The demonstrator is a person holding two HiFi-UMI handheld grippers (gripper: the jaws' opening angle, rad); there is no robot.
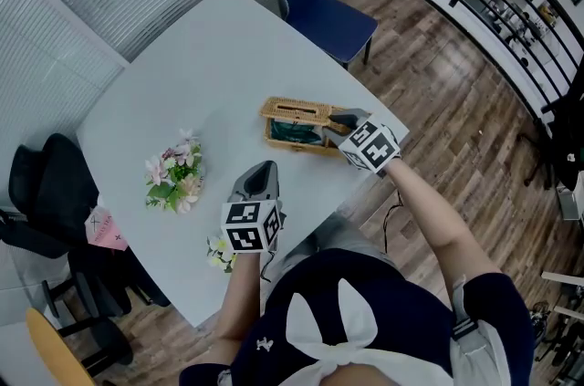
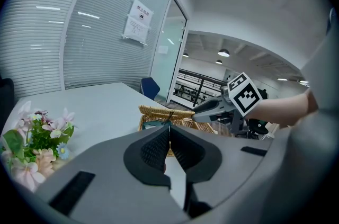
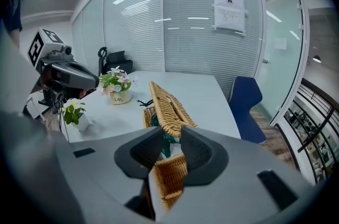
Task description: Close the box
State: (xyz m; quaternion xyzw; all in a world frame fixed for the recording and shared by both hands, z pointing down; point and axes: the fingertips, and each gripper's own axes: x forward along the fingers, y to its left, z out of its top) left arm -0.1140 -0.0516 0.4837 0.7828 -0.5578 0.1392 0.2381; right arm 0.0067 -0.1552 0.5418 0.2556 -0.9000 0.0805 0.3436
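Note:
A wicker box (image 1: 294,140) lies on the white table (image 1: 182,92), with something teal (image 3: 165,143) inside. Its wicker lid (image 3: 167,106) stands tilted up along the far side. My right gripper (image 3: 172,135) is at the box's right end, and the lid's near end sits between its pads, touching both. In the head view that gripper (image 1: 334,121) reaches over the box's right end. My left gripper (image 2: 169,130) is shut with nothing in it. It hovers over the table's near part (image 1: 265,170), pointing at the box (image 2: 159,112).
A pot of pink and white flowers (image 1: 175,174) stands left of the box, and a small plant (image 1: 219,252) sits by the table's near edge. A blue chair (image 1: 319,5) is beyond the far edge, and a black chair with a jacket (image 1: 46,183) is at the left.

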